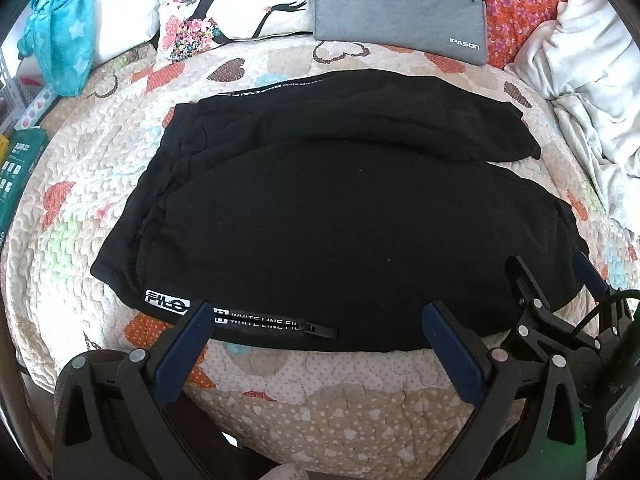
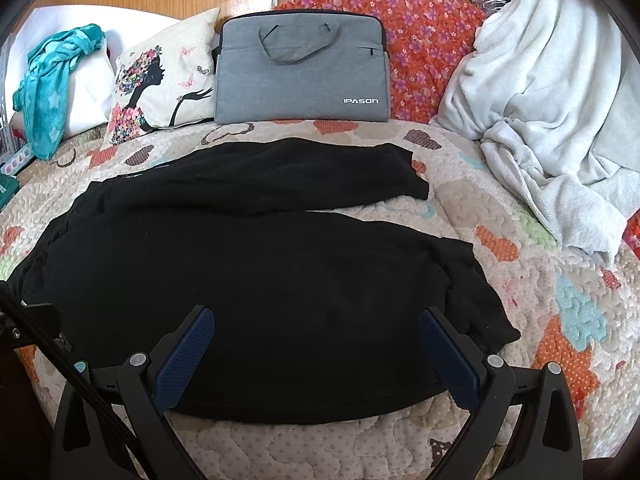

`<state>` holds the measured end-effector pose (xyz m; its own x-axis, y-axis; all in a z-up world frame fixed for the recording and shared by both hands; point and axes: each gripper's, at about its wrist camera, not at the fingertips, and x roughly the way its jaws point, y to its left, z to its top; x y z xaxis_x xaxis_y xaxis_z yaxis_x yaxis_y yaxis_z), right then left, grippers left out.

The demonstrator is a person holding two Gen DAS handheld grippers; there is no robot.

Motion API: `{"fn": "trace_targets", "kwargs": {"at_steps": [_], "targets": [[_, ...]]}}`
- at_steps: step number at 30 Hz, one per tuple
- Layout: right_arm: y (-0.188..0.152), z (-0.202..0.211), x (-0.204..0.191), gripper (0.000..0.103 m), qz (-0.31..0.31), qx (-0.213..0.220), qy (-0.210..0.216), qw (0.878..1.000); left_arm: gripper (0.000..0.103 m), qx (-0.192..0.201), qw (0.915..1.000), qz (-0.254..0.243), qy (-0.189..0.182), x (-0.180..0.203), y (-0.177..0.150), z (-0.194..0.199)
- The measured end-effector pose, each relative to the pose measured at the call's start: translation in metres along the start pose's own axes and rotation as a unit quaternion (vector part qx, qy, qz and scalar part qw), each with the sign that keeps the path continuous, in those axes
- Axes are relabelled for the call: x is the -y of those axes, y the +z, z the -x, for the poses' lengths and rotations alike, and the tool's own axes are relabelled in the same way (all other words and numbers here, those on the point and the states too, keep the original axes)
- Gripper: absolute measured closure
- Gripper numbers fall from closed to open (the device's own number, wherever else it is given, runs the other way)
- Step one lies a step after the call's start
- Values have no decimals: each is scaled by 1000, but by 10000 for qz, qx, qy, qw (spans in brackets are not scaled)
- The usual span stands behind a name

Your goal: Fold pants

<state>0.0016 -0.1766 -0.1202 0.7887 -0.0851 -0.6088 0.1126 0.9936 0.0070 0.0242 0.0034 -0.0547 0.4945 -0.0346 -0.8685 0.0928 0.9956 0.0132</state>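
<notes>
Black pants (image 1: 340, 216) between open claws

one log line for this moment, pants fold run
stage: pre-grasp | pants: flat on quilt, legs apart | left gripper: open at near edge | right gripper: open at near edge
</notes>
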Motion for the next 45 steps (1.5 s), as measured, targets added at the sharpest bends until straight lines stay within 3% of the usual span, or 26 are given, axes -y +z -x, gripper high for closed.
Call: {"fn": "trace_targets", "kwargs": {"at_steps": [8,16,24,30,33,37,41,45], "targets": [[-1,-3,-1,0,9,-58,8,10000,0,-129,9999,34,33,-1,-1,-14],[-2,-7,-1,0,25,-125,-18,9999,0,-776,9965,278,-113,-11,-11,-55],[-3,-7,0,0,39,-115,-138,9998,0,-634,9973,334,-157,-12,-17,-56],[-3,-1,6,0,-14,144,-364,9992,0,-824,9946,487,-400,-23,-20,-60],[-5,1,12,0,-190,147,-148,9996,0,-932,9933,489,-482,-27,-19,-61],[-9,-3,10,0,-341,-204,681,9969,1,-1073,9893,633,-764,-38,-19,-59],[-11,4,-9,0,211,-110,453,9987,20,-909,9870,745,-1097,-49,-22,-40],[-5,12,-10,0,308,-230,364,9986,39,-527,9864,784,-1349,-65,-18,-11]]}}
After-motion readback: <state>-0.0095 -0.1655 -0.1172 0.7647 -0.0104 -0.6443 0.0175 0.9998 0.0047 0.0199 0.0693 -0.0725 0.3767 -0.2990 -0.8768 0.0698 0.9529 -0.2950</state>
